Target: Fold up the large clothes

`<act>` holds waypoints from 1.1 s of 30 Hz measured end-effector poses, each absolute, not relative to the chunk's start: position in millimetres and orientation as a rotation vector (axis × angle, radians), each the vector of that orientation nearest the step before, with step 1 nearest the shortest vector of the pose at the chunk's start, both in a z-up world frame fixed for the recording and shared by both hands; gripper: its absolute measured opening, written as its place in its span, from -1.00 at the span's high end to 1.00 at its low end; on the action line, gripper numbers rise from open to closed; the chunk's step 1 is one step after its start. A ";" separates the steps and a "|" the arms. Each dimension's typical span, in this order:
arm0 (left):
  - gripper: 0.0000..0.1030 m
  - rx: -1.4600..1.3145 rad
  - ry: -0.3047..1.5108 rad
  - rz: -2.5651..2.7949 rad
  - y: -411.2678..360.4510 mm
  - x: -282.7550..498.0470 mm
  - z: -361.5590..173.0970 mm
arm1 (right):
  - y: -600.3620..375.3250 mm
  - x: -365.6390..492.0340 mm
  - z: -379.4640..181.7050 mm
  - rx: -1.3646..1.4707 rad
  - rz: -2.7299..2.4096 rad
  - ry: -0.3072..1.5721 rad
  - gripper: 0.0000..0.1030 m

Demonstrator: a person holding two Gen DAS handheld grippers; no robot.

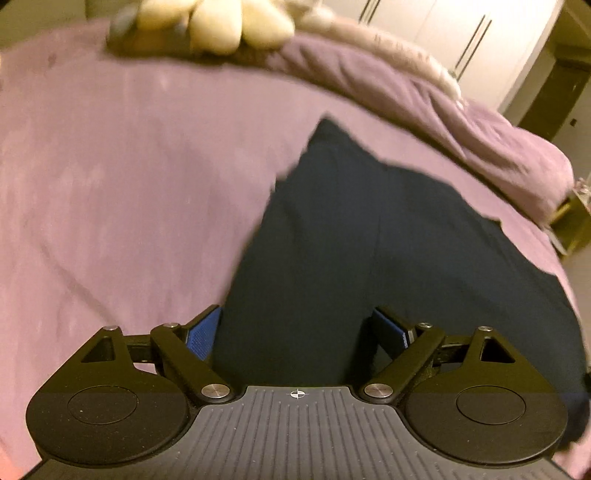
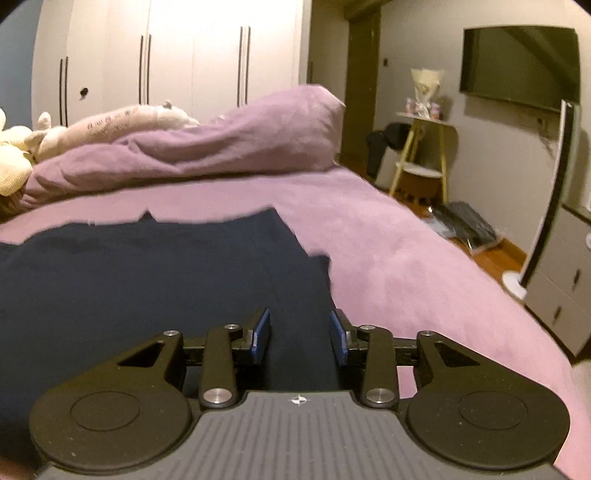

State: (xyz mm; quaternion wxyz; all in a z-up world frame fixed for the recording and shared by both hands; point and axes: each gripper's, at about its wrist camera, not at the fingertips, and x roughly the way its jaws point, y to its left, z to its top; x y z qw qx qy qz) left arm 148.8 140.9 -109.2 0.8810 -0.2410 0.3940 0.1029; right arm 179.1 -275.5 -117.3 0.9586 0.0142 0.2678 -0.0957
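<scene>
We've got the navy garment [image 1: 369,240] spread flat on the purple bedsheet [image 1: 129,184]. Left gripper [image 1: 295,328] gapes wide over it; right gripper [image 2: 300,332] sits partly apart, gripping nothing.

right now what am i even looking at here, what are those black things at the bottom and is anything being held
The black things are two hand-held grasping tools; a person carries one in each hand, and each has a camera looking forward along its two blue-padded fingers. One picture comes from the left tool, the other from the right tool. Both look over a bed with a purple sheet, on which a dark navy garment lies spread. A bunched purple duvet and cream soft toys sit farther back. Both tools stand open above the garment, the left wider; neither visibly grips anything.
</scene>
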 end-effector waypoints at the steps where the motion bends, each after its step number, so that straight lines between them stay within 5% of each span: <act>1: -0.75 -0.534 0.844 0.188 143.5 142.9 -112.7 | -275.3 174.7 -122.4 0.024 -0.196 0.557 0.29; 23: -0.60 -1.111 0.792 -0.058 200.1 146.2 -158.3 | -170.4 156.4 -100.2 0.015 0.148 0.570 0.43; 33: -0.51 -1.102 0.791 -0.065 205.0 144.0 -163.6 | -121.1 164.1 -111.0 0.002 0.246 0.590 0.43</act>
